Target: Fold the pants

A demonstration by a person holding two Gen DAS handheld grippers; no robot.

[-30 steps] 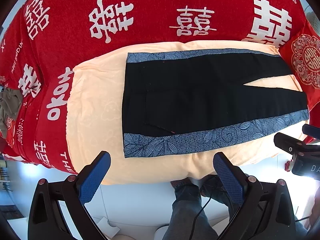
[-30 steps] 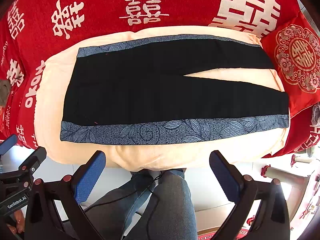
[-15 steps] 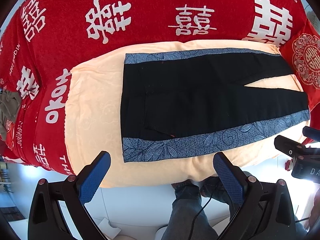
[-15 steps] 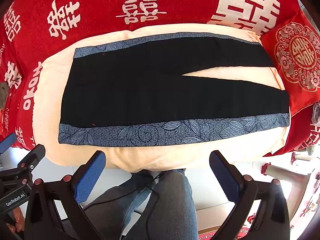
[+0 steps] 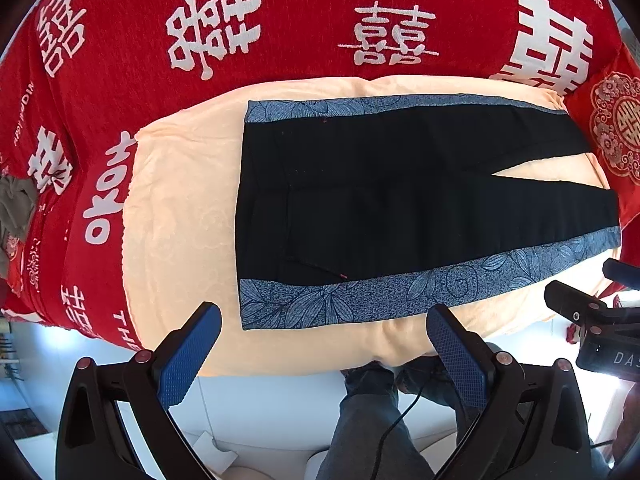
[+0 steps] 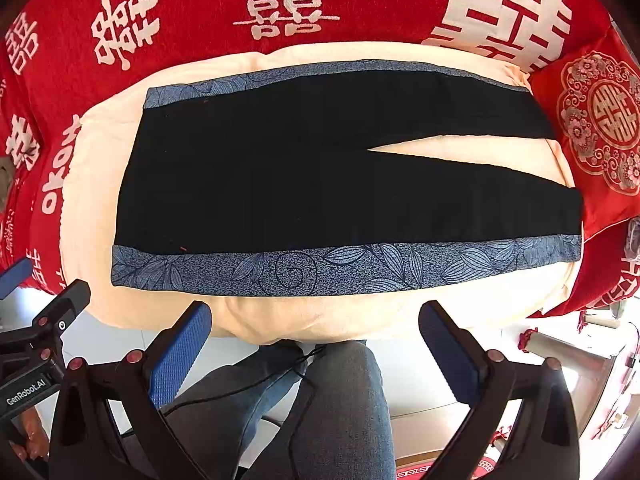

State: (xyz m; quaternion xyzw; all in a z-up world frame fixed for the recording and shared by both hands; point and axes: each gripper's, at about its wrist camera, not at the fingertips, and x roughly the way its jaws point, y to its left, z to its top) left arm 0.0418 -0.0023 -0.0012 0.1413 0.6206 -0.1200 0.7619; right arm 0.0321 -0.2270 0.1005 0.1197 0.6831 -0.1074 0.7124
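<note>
Black pants (image 5: 400,204) (image 6: 320,176) with blue leaf-patterned side stripes lie flat on a peach blanket (image 5: 180,220) (image 6: 92,184), waistband to the left and the two legs spread apart to the right. My left gripper (image 5: 324,328) hovers open in front of the near striped edge by the waist, holding nothing. My right gripper (image 6: 316,320) is open too, empty, just short of the near stripe around its middle. Neither touches the cloth.
A red bedspread (image 5: 300,20) with white characters covers the bed behind. A red embroidered cushion (image 6: 600,120) lies past the leg ends at the right. A person's jeans-clad legs (image 6: 320,408) and a cable stand below at the bed's near edge. White floor lies beneath.
Both grippers have drifted slightly nearer to the pants, which sit a little lower and larger in view. The jaws stay open and the pants have not moved.
</note>
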